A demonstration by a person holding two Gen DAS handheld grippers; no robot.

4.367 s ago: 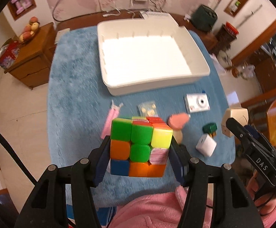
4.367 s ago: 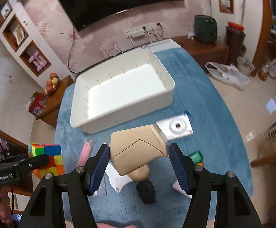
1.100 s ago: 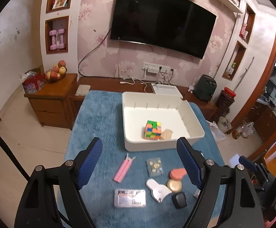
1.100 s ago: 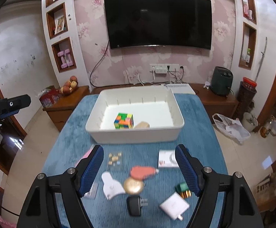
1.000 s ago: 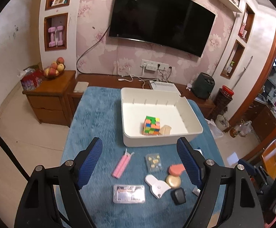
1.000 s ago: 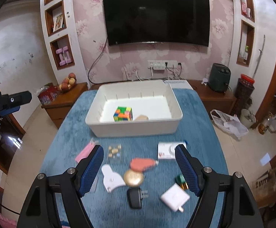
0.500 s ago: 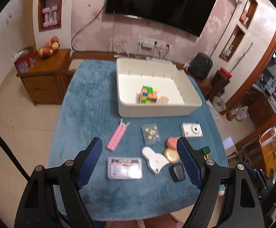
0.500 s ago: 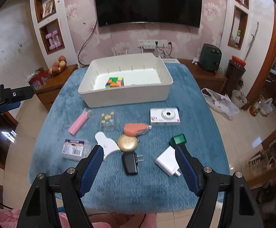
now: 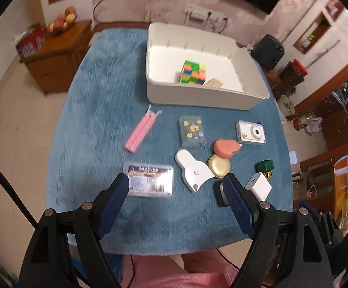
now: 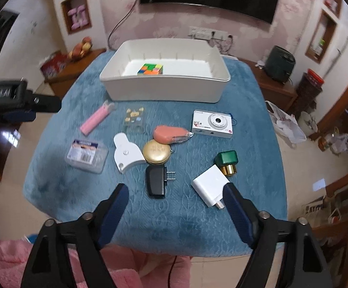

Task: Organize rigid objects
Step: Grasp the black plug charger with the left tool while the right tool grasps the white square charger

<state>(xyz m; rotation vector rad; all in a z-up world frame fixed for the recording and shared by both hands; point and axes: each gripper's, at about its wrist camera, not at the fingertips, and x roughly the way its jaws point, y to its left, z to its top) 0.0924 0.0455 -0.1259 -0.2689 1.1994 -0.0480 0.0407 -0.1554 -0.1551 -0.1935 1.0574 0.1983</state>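
Note:
A white bin [image 9: 224, 100] [image 10: 164, 91] stands at the far side of the blue cloth and holds a colourful cube [image 9: 193, 72] [image 10: 150, 69] and a beige block [image 9: 213, 82]. Loose on the cloth lie a clear label box [image 9: 150, 179], a white flat piece [image 9: 193, 169], a gold disc [image 10: 156, 154], a black plug [image 10: 156, 183], a white charger [image 10: 210, 184], a green-capped bottle [image 10: 226, 162], a camera [image 10: 212, 124], a pink case [image 10: 170, 134] and pink sticks [image 9: 140, 133]. My left gripper [image 9: 175, 187] and right gripper [image 10: 175, 194] are open and empty above the near edge.
A clear packet of small gold pieces [image 9: 192, 130] lies in front of the bin. A wooden cabinet with fruit [image 9: 59, 48] stands left of the table. The left gripper's body [image 10: 8, 100] shows at the left of the right wrist view.
Both grippers let go of the cube and the beige block, which now lie in the bin. Both have drawn back and dropped lower toward the near edge, open.

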